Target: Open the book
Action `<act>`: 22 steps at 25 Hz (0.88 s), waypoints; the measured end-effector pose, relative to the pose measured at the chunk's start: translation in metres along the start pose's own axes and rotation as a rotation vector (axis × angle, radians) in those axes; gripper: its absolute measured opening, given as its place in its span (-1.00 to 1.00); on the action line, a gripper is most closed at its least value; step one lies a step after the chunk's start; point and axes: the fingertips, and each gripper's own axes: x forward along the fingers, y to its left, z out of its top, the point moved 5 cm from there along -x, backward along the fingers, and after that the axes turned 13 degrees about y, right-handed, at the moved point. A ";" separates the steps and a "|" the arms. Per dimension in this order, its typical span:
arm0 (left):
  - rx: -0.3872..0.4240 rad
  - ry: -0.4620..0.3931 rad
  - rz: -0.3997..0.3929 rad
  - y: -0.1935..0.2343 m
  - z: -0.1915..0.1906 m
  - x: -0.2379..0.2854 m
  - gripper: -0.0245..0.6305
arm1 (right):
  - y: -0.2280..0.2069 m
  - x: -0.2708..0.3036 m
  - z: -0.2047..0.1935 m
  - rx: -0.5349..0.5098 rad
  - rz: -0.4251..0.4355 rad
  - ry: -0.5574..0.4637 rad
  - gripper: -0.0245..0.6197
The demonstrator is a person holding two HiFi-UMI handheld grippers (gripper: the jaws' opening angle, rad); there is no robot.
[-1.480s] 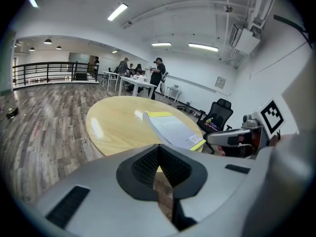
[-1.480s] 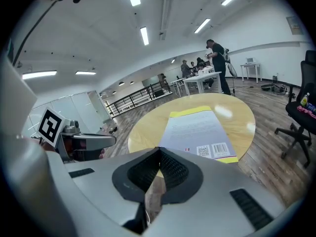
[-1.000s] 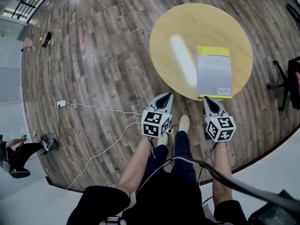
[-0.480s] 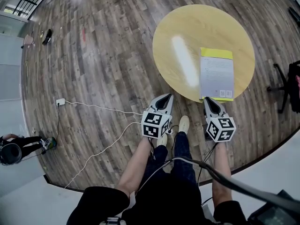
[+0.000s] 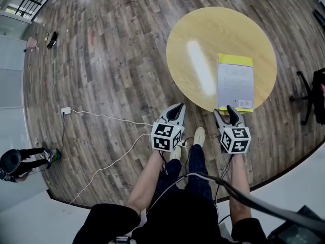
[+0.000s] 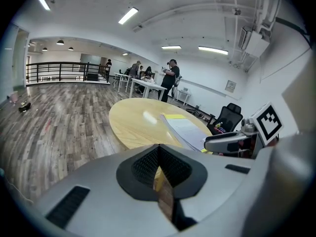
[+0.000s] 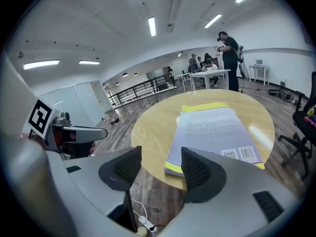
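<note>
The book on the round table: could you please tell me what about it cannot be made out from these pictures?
- Print on the book: too small to read in every view.
- Part of its near edge: right gripper view, behind a pad of the right gripper, whose jaws have just been opening with nothing held between them.
- Near end: left gripper view, covered by the right gripper.
- Underside: every view, flat against the table.

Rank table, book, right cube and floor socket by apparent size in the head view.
1. table
2. book
3. right cube: it sits nearer the camera, so it looks bigger than it really is
4. socket
</note>
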 end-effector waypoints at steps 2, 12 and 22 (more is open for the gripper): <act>-0.006 0.004 0.004 0.002 -0.001 0.001 -0.93 | 0.000 0.001 0.001 -0.002 0.001 0.003 -0.20; -0.028 0.036 0.000 0.008 -0.015 0.015 -0.93 | -0.007 0.019 -0.010 0.001 -0.011 0.046 -0.20; -0.033 0.067 0.002 0.010 -0.027 0.024 -0.93 | -0.009 0.025 -0.017 -0.019 -0.042 0.071 -0.20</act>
